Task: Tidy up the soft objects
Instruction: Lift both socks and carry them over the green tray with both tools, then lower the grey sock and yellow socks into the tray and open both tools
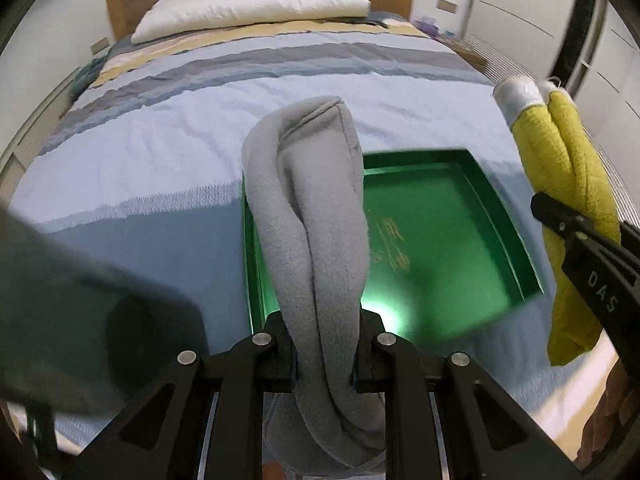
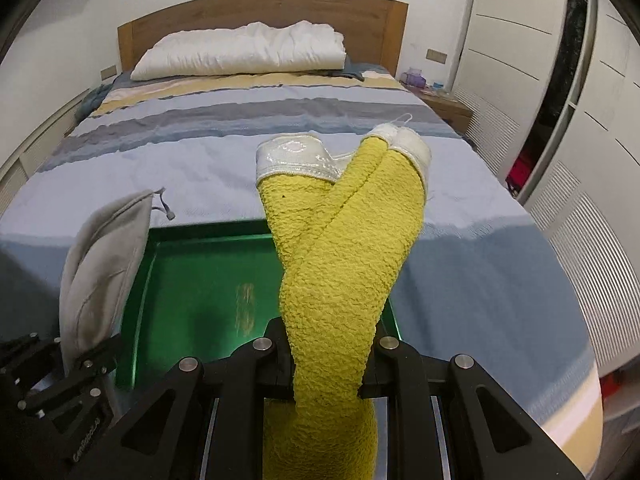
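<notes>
1. Left tool [image 1: 325, 354]: pinching the grey fleece cloth [image 1: 310, 208] at mid-length; cloth stands toward the upper centre of the left wrist view, its long axis in line with the tool.
2. Right tool [image 2: 327, 364]: pinching the yellow towel [image 2: 344, 248], white-trimmed ends toward the upper centre of the right wrist view.
3. Green tray [image 2: 192, 264]: on the bed [image 2: 160, 160], empty, directly beyond both tools.
4. Key relation, judged: tray lies under the grey cloth in the left view, slightly left of the towel in the right view; both are about equally near.
</notes>
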Demonstrator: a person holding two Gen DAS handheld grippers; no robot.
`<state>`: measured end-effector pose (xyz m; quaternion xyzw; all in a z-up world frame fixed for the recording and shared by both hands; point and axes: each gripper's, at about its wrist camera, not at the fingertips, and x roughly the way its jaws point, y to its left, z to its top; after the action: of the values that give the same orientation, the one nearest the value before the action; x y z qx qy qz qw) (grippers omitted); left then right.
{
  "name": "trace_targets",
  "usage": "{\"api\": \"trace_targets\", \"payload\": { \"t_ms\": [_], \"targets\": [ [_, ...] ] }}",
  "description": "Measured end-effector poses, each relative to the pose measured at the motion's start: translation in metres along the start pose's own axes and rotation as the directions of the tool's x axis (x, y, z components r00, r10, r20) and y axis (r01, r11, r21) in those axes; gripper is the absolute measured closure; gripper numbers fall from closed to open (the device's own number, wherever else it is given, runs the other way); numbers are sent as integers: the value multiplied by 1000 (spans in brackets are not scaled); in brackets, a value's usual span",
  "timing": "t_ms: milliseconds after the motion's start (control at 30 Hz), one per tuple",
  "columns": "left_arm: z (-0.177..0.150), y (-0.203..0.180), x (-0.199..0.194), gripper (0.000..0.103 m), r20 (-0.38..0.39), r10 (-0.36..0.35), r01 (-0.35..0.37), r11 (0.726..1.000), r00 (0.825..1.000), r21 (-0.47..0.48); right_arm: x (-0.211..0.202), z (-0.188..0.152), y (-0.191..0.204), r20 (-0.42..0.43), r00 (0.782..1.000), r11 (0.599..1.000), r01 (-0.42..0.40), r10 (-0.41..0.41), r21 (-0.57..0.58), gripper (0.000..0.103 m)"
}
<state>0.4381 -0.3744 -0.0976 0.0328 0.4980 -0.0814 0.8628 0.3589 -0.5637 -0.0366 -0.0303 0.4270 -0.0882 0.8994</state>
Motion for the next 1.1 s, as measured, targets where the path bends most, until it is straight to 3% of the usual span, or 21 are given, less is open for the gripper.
{"api": "trace_targets", "payload": {
  "t_ms": [267,533,633,733,867,1100],
  "targets": [
    [16,-5,46,88,-52,26,-28,999,998,-42,90,10,-10,-76,997,1000,-2,3,12,84],
    [14,-16,65,87,-82,68,-70,997,994,-27,135,37,-2,-130,992,1000,0,-1,-7,84],
    [14,-14,73,85,-104,71,-75,997,992,-32,142,38,1,-153,988,1000,0,-2,-13,83],
    [13,-15,75,74,-103,75,-77,997,992,-23,153,40,2,-163,987,1000,-1,-1,-9,78],
    [12,-16,72,60,-83,86,-88,996,993,-19,155,44,1,-155,988,1000,-9,10,7,63],
    [11,-17,66,56,-64,109,-110,994,992,-9,144,37,-3,-148,989,1000,-8,8,4,58]
  ]
}}
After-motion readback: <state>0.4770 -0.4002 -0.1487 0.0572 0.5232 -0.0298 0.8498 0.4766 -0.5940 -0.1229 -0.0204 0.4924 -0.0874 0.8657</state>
